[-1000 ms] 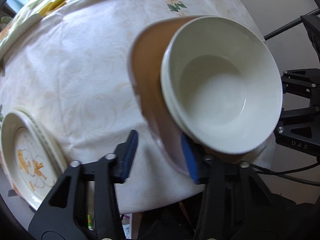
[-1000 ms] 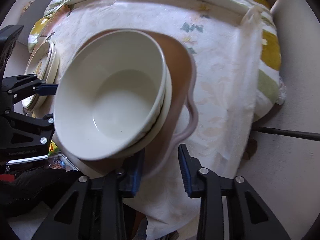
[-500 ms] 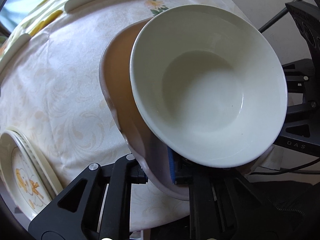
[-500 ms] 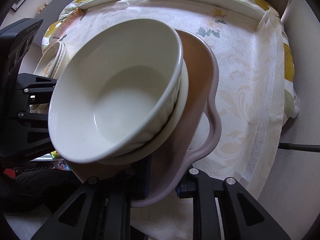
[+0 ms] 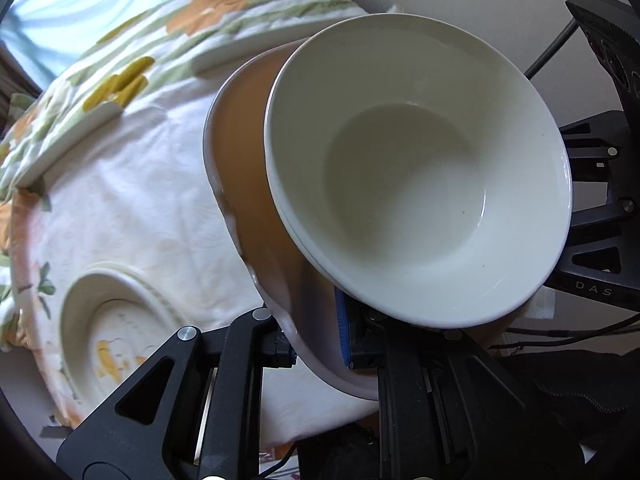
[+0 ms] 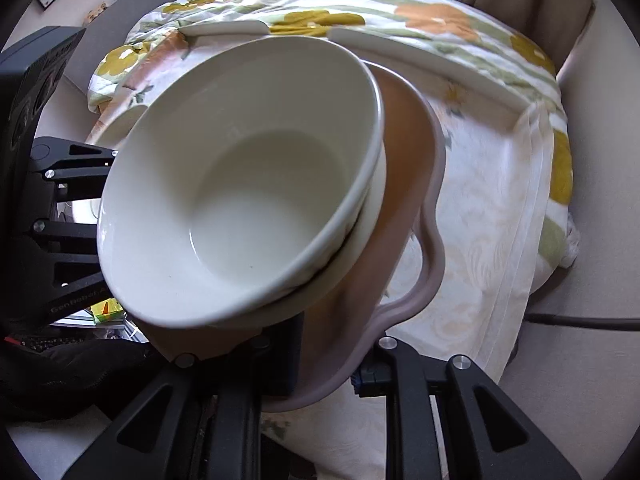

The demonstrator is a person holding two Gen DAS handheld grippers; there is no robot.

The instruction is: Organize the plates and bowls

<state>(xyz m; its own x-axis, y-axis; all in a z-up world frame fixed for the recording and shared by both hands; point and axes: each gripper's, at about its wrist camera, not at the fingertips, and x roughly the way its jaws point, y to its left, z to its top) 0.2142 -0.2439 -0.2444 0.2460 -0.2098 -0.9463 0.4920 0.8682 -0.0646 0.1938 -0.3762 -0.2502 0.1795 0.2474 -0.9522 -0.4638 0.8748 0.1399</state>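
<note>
Two nested white bowls (image 5: 416,184) (image 6: 248,192) sit on a brown tray (image 5: 248,152) (image 6: 408,168) with a pale rim and looped handles. My left gripper (image 5: 316,344) is shut on the tray's near rim, one blue pad inside and the other below. At the opposite side my right gripper (image 6: 332,360) is shut on the rim beside a handle. The tray hangs tilted above the white tablecloth (image 5: 140,200). A stack of cream plates with a yellow pattern (image 5: 112,320) lies on the cloth to the left.
A floral cloth (image 6: 440,16) covers the far part of the table, with flat white pieces (image 5: 224,54) (image 6: 420,60) along its border. The cloth's edge drops off at the right (image 6: 532,240). A black-gloved hand (image 6: 60,372) and a dark stand leg (image 6: 580,322) show near the floor.
Both grippers went from open around the tray's rim to shut on it. The tray with the bowls has risen off the cloth, and the table looks farther away.
</note>
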